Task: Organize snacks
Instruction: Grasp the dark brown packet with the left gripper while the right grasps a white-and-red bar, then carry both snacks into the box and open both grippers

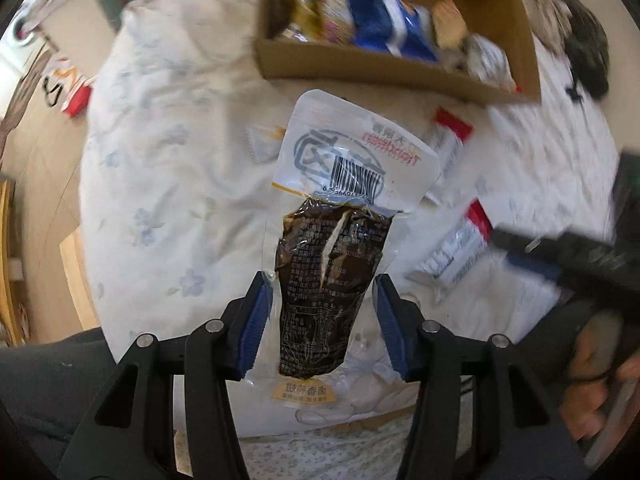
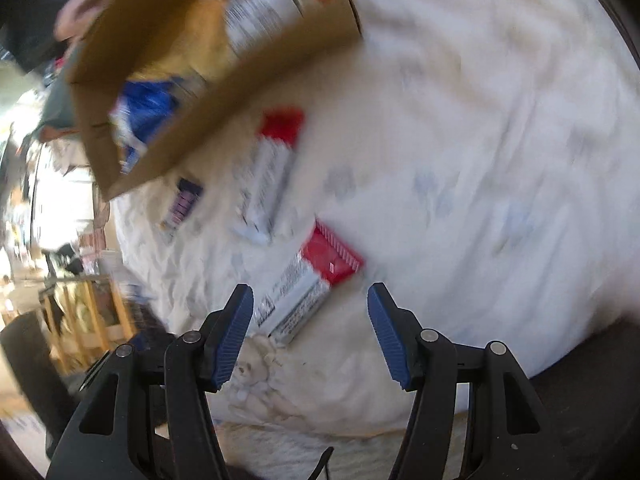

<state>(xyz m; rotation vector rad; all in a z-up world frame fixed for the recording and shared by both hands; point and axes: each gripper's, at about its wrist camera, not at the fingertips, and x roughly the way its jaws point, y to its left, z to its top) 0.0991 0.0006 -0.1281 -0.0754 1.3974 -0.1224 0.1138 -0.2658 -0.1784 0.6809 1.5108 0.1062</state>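
Lengthwise, snack pouch (image 1: pixel 332 236) points boxward.

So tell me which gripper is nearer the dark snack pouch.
Left. The left gripper has the dark snack pouch between its fingers; the right gripper is off to the side, over a red-ended packet.

A bedroom in a home is shown: a bed (image 1: pixel 168 184) is spread with a flower-printed quilt (image 2: pixel 480 200), and wooden furniture (image 2: pixel 96 312) is seen past its edge.
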